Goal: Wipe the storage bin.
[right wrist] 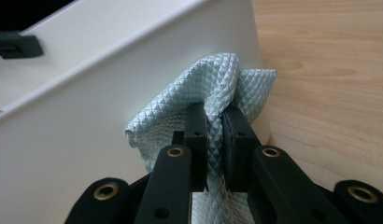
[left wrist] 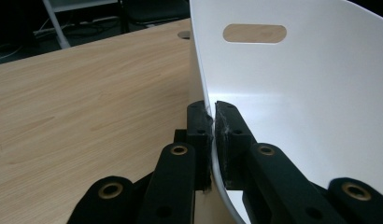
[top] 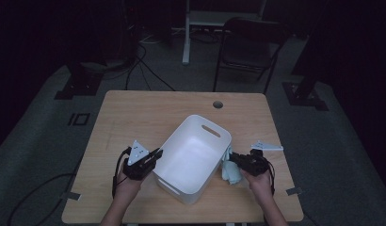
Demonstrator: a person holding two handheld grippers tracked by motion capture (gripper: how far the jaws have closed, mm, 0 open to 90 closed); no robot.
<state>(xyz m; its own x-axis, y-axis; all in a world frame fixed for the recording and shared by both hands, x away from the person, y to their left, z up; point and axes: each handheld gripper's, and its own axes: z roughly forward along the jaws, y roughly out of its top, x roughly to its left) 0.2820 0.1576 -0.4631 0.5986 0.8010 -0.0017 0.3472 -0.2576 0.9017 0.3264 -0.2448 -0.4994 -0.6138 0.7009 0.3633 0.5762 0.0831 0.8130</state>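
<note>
Left claw is clamped right on the side wall of the white rounded plastic bin, one jaw inside the rim and one outside. Right claw is pinched shut on a pale blue quilted microfibre cloth, bunched up and pressed against the bin's outer wall, on the side opposite the left claw.

What could go wrong: that cloth is folded in a fat wad with plenty hanging loose below the jaws, so if it gets lifted over the rim the slack could snag the edge and drag the bin along, or slip out. The bin itself sits skewed on the light wooden table, empty inside, with slot handles at both ends.
</note>
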